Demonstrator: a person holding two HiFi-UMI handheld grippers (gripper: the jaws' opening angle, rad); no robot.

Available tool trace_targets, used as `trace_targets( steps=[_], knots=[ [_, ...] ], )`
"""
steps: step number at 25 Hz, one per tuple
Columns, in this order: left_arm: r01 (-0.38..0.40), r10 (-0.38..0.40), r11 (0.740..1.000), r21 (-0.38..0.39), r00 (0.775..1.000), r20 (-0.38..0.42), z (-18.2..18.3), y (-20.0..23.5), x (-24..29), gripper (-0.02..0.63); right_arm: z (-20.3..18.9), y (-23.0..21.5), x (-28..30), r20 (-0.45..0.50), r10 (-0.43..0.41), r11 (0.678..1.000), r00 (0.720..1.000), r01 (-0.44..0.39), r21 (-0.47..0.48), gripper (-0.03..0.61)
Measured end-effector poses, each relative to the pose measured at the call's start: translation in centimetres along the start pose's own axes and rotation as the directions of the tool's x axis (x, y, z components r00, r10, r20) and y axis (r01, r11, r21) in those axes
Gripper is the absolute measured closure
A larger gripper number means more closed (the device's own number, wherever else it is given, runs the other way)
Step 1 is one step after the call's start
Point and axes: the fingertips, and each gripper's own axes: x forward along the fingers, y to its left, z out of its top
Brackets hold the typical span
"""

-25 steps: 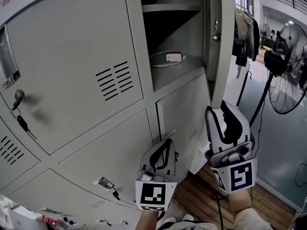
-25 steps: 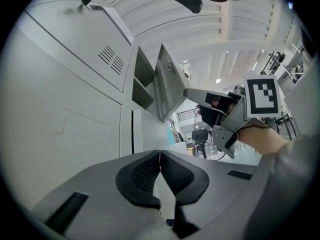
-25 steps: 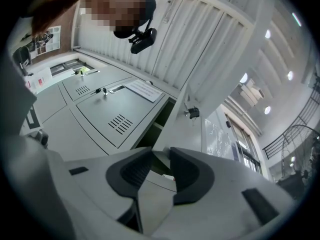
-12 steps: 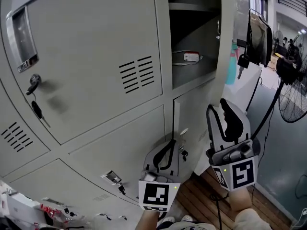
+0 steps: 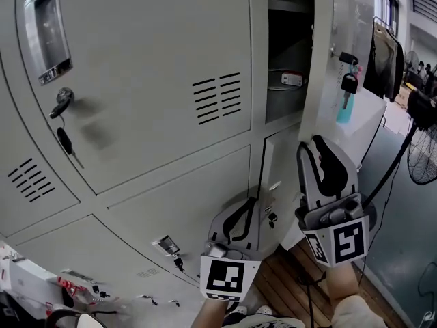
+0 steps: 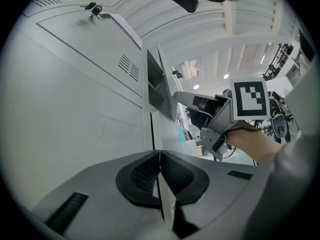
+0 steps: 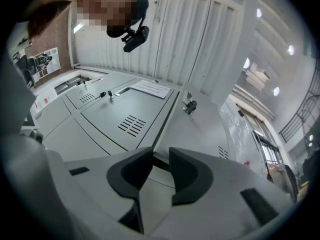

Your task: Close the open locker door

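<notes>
so the open grey metal locker door [image 5: 325, 60] is hanging ajar up above and just past the right gripper [image 5: 309, 144] jaws, with its free edge swinging out from the grey metal locker bank [image 5: 150, 67]. those jaws are sitting a narrow gap apart and have just been closing a bit, with nothing pinched between them. looking along them, the door's edge and its lock are lining up straight ahead through the gap. can't tell if the tips are touching the door's bottom corner or just sitting under it.

a bunch of black-headed keys with a teal tag [image 5: 348, 87] is dangling from the door's lock, above and a little right of the right jaws. a small white box with a red strip [image 5: 291, 79] is lying on the shelf inside the open compartment, above and left of those jaws.

the left gripper [image 5: 251, 203] is sitting lower and to the left of the right one, jaws pressing flat together on nothing, pointing at the seam between the closed lower locker doors [image 5: 184, 203] right ahead of them
</notes>
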Motion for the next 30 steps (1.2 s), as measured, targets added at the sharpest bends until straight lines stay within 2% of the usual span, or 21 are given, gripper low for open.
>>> trace_targets(
  steps=[30],
  knots=[
    [-0.066,0.066,0.998,0.021,0.998,-0.014,-0.3,2.1,0.1,0.606,-2.4,2.1,4.6,-0.027,0.115,0.992,0.993,-0.113,0.065,0.497]
  ],
)
